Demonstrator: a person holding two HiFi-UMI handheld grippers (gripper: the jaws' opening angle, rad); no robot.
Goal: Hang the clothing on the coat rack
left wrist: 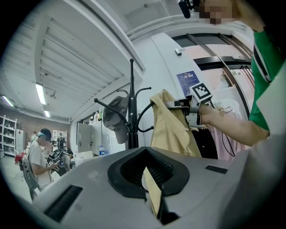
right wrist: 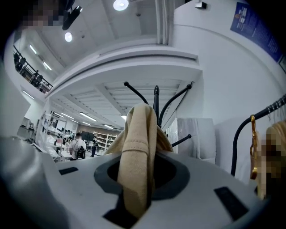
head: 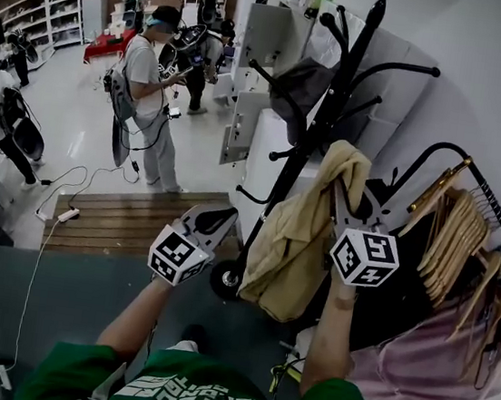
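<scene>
Hall, white wall behind | coat rack [head: 332, 105] upright | right gripper [head: 349, 203] clamped on bunched top of jacket [head: 291, 237], beside rack arms | left gripper [head: 214, 222] pinched on thin jacket edge

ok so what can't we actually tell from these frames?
- Coat rack hook under the tan garment: fabric covers it in every view, so hung or not is unclear.
- Right hand-held gripper: garment fills the jaw gap in its view; pad contact unreadable.
- Left hand-held gripper: thin tan strip between the jaws, too little shown to identify.
</scene>
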